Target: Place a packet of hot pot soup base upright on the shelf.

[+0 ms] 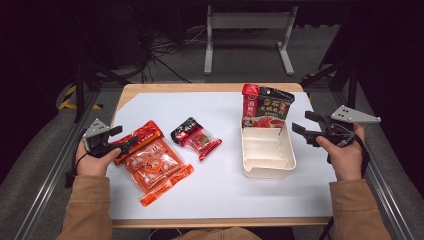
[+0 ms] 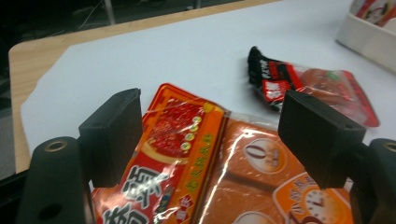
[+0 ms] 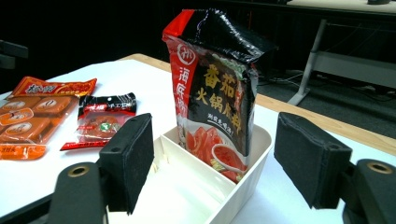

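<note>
A red-orange sachet [image 1: 141,136] lies at the table's left and overlaps a bigger clear orange packet [image 1: 156,167] of small blocks. My left gripper [image 1: 126,138] hovers low over the sachet's left end. In the left gripper view its jaws stand wide open on either side of the sachet [image 2: 180,140], with nothing pinched. A small black-and-red snack pack [image 1: 196,137] lies mid-table. A red-and-black soup-base bag [image 1: 266,107] stands upright in the far compartment of a white tray [image 1: 268,167]. My right gripper [image 1: 304,123] is open just right of the tray, facing the bag [image 3: 215,84].
White paper [image 1: 220,190] covers the wooden table, whose edges show at the back and front. The tray's near compartments [image 3: 187,191] hold nothing. A metal stand [image 1: 247,35] sits on the floor beyond the table, and frame rails run along both sides.
</note>
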Motion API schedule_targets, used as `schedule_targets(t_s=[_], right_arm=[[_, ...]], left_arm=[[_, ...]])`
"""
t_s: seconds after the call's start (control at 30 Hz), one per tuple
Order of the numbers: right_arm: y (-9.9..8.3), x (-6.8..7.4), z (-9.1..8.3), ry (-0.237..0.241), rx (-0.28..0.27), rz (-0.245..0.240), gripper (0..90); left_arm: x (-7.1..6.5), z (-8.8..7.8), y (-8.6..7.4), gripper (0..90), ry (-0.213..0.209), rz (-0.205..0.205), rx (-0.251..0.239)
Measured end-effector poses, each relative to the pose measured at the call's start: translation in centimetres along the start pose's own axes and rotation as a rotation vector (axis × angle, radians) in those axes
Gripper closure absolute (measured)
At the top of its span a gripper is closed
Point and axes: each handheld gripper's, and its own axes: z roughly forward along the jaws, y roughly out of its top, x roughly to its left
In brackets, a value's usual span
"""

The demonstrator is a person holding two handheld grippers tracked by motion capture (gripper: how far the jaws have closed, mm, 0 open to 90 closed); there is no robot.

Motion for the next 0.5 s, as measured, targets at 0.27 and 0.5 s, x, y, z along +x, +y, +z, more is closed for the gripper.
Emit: schedule_targets(t_s=[0.27, 0.5], right_arm=[[-0.3, -0.1, 0.3, 0.008, 0.010, 0.006, 28.5], [-0.4, -0.2, 0.3, 0.010, 0.012, 0.012, 28.1]], left_arm=[[1.3, 0.8, -1.3, 23.6, 0.037, -0.050, 0.051], [2.7, 0.7, -2.5, 22.0, 0.097, -0.127, 0.100]])
